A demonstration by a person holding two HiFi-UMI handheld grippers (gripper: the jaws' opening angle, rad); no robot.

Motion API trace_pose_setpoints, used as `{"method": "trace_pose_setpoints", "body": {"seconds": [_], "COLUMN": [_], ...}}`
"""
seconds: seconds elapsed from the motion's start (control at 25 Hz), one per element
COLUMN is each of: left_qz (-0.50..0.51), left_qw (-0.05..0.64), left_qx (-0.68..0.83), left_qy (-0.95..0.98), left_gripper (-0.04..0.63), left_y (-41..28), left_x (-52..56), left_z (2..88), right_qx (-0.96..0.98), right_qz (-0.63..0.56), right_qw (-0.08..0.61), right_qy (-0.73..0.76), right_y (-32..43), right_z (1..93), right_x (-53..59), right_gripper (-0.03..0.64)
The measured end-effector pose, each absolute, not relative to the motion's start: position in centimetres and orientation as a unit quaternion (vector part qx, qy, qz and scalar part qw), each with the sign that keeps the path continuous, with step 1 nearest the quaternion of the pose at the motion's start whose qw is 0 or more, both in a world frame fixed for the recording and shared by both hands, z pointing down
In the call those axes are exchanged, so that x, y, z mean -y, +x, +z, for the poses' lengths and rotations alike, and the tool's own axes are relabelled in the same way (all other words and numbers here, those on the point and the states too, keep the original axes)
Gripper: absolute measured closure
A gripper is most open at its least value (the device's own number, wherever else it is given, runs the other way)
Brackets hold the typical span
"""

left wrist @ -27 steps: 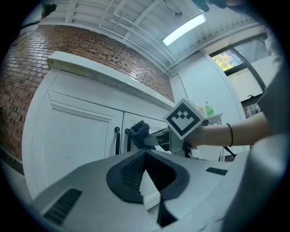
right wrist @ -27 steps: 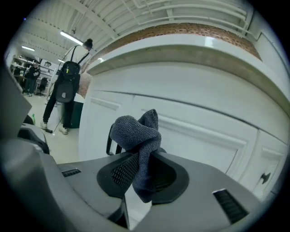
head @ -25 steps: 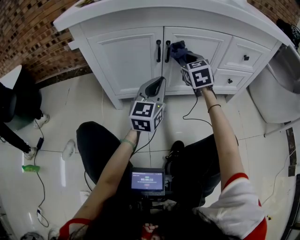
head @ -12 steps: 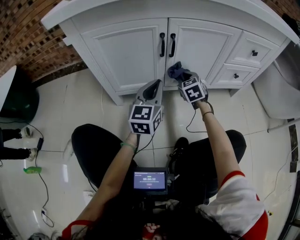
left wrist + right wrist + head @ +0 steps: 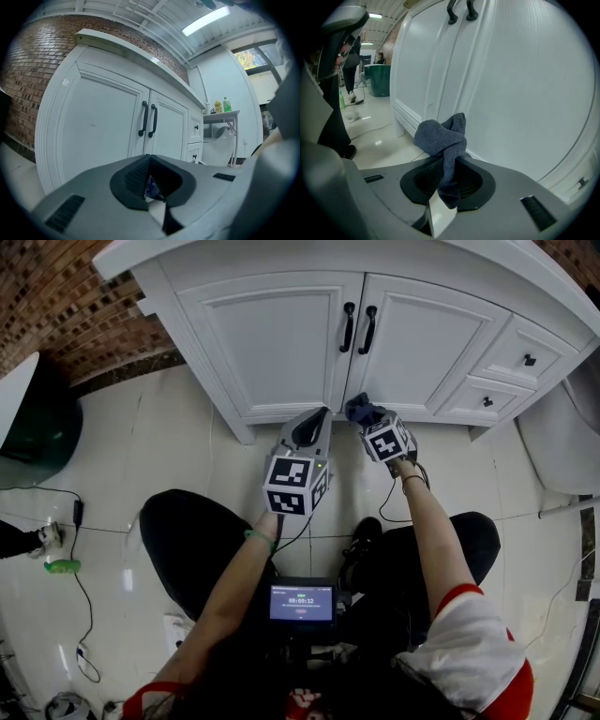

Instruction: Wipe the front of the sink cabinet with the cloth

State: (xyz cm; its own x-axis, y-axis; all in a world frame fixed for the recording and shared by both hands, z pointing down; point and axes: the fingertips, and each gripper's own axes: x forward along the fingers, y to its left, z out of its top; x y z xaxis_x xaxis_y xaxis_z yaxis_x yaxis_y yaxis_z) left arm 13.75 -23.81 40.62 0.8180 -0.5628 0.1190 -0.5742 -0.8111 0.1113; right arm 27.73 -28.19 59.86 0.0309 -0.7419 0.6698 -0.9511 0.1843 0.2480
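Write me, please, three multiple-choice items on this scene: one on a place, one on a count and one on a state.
1. Where is the cloth? A in a bucket; B held by the right gripper; C hung on a tap.
2. How many black bar handles do the cabinet doors carry? A one; B two; C four.
3. The cabinet doors are: A both shut; B one ajar; C both open.
Key: 1 B, its jaws pinch the cloth; 2 B, one per door; 3 A, both lie flush.
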Motion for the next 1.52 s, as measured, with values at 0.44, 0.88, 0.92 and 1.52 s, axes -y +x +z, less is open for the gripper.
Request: {"method": "trace_pose_setpoints", "body": {"seconds": [0.44,0.88,0.92,1.52], "left_qz": [0.031,0.001,0.0,0.024], "left_qw": [0.06,0.032,0.03,0.037], "left_qx": [0.278,0.247,0.246,0.254], "left_qy": [0.958,0.968,0.969,0.966], "left_gripper": [0.563,0.563,0.563,0.563], "left_y": [15.4,17.6,17.5,17.2], "left_x": [21.5,18.8,18.8,19.4], "left_z": [39.5,34.8,34.6,36.5], "right_qx": [0.701,0.671,0.669,0.659], "right_qz": [0.017,-0.09,-0.09,0.037], "right_qw": [0.32,0.251,0.249,0.264], "right_qy": [0.637,0.692,0.695,0.704], "right_y": [29.6,32.8,33.0,35.2], "right_z": [39.8,20.8,20.5,36.5], "right_x": [26.7,25.5,25.5,26.0], "right_gripper": [0.531,0.531,0.531,0.531]}}
